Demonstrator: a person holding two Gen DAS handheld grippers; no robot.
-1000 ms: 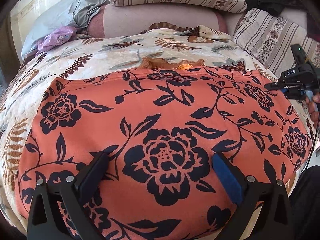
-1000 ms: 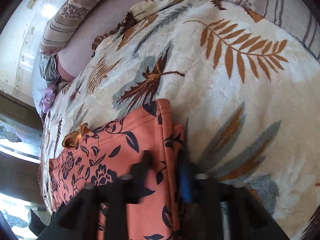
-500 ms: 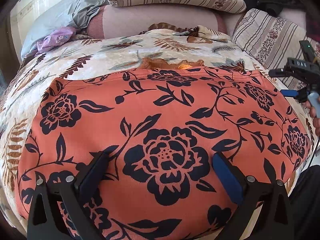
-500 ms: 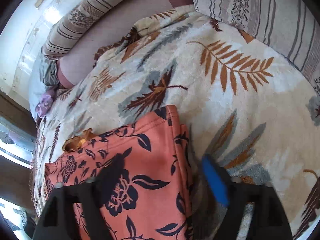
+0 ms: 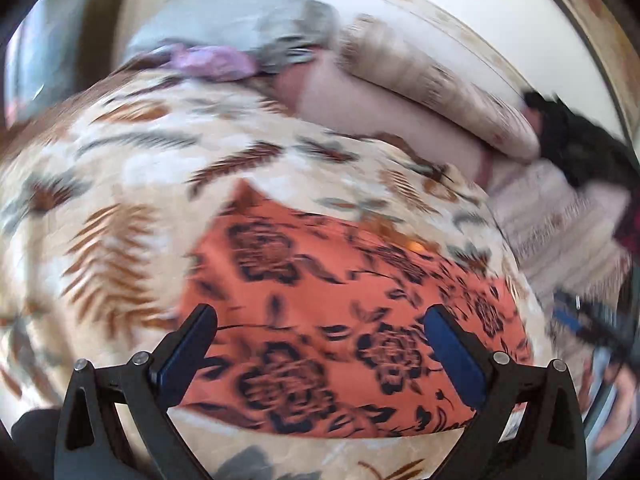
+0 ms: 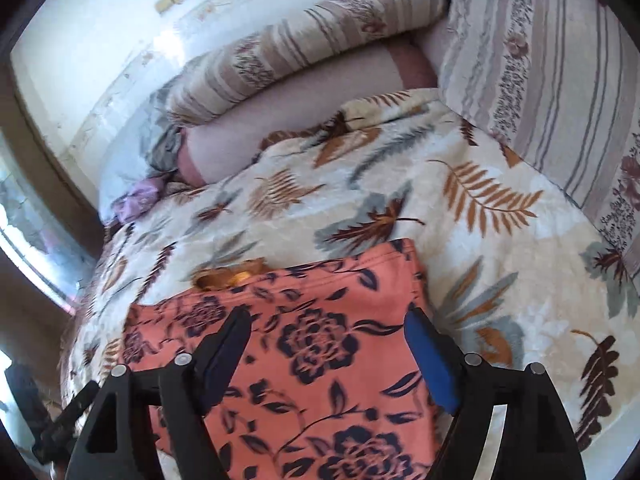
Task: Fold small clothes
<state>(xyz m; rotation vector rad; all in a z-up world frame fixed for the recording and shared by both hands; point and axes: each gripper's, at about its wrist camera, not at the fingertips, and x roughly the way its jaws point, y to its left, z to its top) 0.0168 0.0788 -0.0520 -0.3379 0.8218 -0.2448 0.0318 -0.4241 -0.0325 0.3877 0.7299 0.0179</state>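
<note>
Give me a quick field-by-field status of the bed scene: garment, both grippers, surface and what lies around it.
garment: orange floral garment, lying flat on the blanket, folded edge along its right side in the right wrist view
surface: leaf-print blanket on a bed
left gripper: open, nothing between its fingers, above the garment
right gripper: jaws closing slightly but wide apart, nothing gripped, above the garment
behind: striped pillows, purple cloth at the far left
image quality: left wrist view blurred, right wrist view sharp
</note>
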